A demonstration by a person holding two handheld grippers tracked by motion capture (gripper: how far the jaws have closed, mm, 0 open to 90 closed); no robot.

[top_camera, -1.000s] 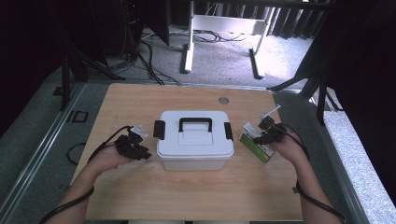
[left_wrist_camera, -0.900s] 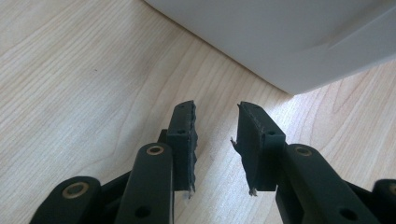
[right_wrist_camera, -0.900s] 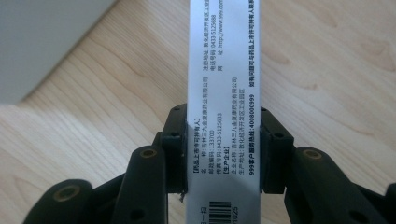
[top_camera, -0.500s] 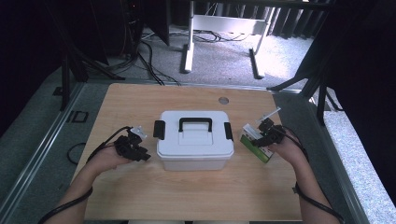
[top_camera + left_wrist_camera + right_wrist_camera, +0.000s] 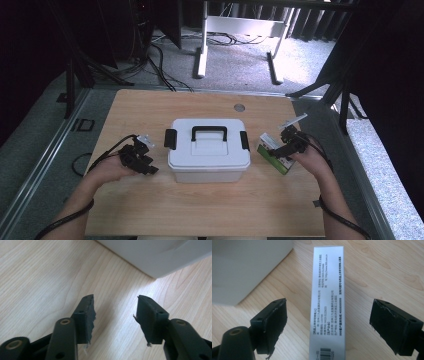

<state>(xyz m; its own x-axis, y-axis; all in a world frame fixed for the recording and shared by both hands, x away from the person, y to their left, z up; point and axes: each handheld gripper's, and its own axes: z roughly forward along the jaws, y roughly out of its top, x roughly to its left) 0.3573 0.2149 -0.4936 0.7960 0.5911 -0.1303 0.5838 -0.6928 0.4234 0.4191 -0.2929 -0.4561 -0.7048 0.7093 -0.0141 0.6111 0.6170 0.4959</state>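
A white plastic box (image 5: 208, 150) with a black handle and black side latches stands mid-table; its wall shows as a white box corner (image 5: 160, 255) and a white box wall (image 5: 244, 267) in the gripper views. A small green-and-white carton (image 5: 274, 152) lies right of it, its printed silver side (image 5: 328, 302) facing up. My right gripper (image 5: 281, 148) straddles the carton (image 5: 328, 302); its jaws have just been opening and stand wide, pads clear of it. My left gripper (image 5: 147, 160) rests left of the box; its jaws have just been opening, with only bare wood between them (image 5: 115, 312).
The wooden table (image 5: 210, 210) has a round cable hole (image 5: 239, 107) near its far edge. Beyond it stand a white desk frame (image 5: 235, 30) and loose cables on grey floor. Cables trail from both grippers toward the person's forearms.
Both hands stay where they were. The right gripper's jaws have spread apart around the carton; the carton lies in the same spot.
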